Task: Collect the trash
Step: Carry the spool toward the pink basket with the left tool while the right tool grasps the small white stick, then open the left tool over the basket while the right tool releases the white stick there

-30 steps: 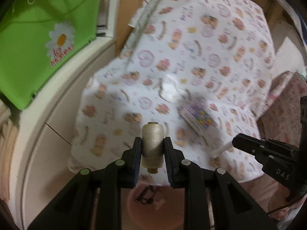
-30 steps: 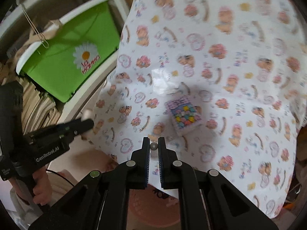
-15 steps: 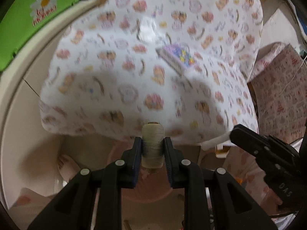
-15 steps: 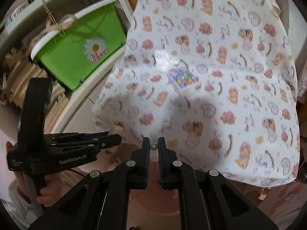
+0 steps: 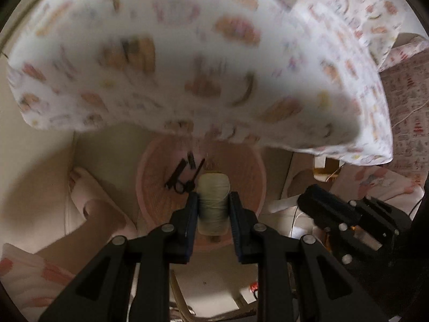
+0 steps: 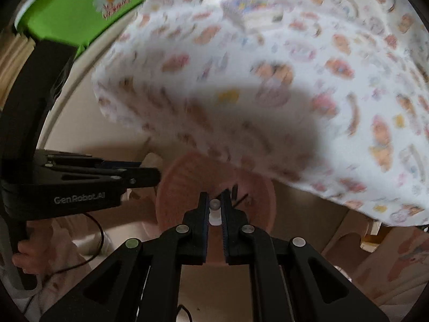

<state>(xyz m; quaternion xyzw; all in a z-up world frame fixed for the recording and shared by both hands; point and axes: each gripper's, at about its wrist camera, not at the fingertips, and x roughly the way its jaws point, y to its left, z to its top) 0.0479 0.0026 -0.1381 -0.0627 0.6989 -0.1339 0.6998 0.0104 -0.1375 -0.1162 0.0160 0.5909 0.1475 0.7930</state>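
Note:
My left gripper is shut on a pale thread spool and holds it above a round pink bin on the floor below the table edge. Dark scraps lie in the bin. My right gripper is shut on a small white plastic piece, also over the pink bin. The right gripper also shows at the right in the left wrist view; the left gripper shows at the left in the right wrist view.
A table under a white cartoon-print cloth overhangs the bin. A small colourful packet lies on the cloth. A green box with a daisy sits on a shelf at the left. Patterned fabric is at the right.
Both grippers have pulled back from over the table and dropped toward the floor, each holding its item. The pink bin is now directly under them and the table cloth has slid upward in view.

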